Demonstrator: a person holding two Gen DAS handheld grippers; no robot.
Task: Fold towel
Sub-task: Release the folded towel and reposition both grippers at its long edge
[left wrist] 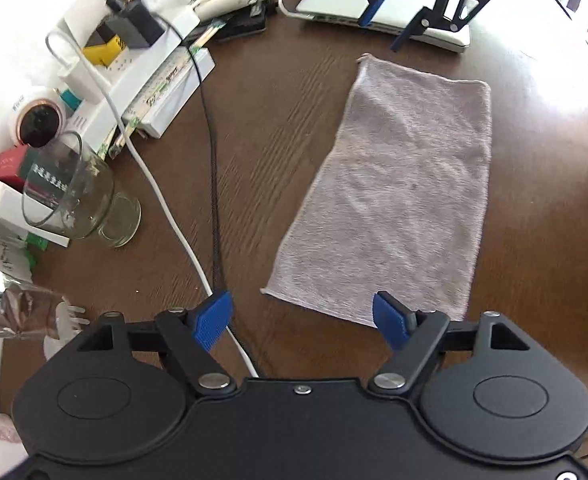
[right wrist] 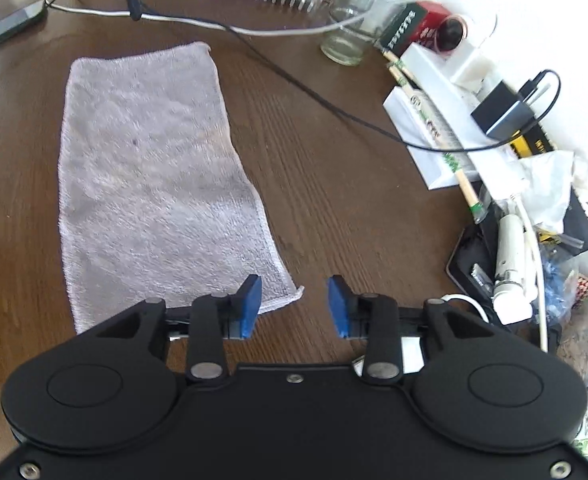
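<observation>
Towel (left wrist: 394, 196) lies flat and unfolded as one long strip mid-table (left wrist: 277, 128), away from the clutter along one edge. Left gripper (left wrist: 302, 320) is spread wide, empty, at one short end. Right gripper (right wrist: 294, 306) is spread, empty, at the opposite end's corner. Glass jar (left wrist: 81, 204) and white cable (left wrist: 165, 200) sit beside the towel, not touching.

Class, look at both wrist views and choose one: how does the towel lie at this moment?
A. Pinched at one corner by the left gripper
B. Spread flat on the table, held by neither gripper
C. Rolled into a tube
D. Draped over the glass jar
B: the towel lies flat on the table, while the left gripper and right gripper are both open and hold nothing.
</observation>
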